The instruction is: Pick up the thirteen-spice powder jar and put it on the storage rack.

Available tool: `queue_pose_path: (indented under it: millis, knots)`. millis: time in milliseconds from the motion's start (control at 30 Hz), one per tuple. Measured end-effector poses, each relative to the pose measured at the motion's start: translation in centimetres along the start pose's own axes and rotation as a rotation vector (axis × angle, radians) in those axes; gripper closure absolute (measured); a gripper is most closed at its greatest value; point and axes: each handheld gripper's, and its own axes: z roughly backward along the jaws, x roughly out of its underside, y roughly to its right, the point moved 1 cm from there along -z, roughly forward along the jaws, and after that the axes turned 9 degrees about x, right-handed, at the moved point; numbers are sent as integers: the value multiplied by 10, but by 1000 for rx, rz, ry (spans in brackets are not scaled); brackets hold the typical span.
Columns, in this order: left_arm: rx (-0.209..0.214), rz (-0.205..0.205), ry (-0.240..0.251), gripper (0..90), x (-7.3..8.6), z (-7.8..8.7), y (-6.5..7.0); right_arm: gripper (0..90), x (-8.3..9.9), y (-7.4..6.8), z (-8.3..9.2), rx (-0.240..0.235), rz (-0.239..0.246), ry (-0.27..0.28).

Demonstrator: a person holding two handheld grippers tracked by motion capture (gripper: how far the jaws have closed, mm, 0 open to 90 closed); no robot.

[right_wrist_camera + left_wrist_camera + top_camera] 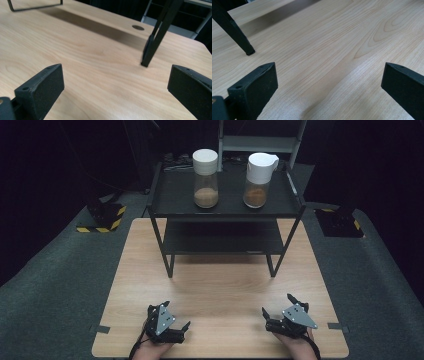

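Both grippers, left gripper (177, 316) and right gripper (276, 306), sat on the wooden table (220, 280), jaws spread wide, gripping nothing, well short of the black rack (225, 202).

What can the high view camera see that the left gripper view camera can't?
The high view takes in two white-lidded jars of brown powder on the black shelf rack, plus both tools near the table's front edge. The left gripper view gets close to its own open jaws and one rack leg. Both show the wooden table.
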Motion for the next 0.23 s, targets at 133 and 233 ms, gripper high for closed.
queue_pose_path:
  millis: [133,233]
  knots:
    - [-3,0,0,10,0,0,1,0,2,-1,0,8,15,-23]
    - [-7,2,1,10,0,0,1,0,3,-1,0,12,21,-25]
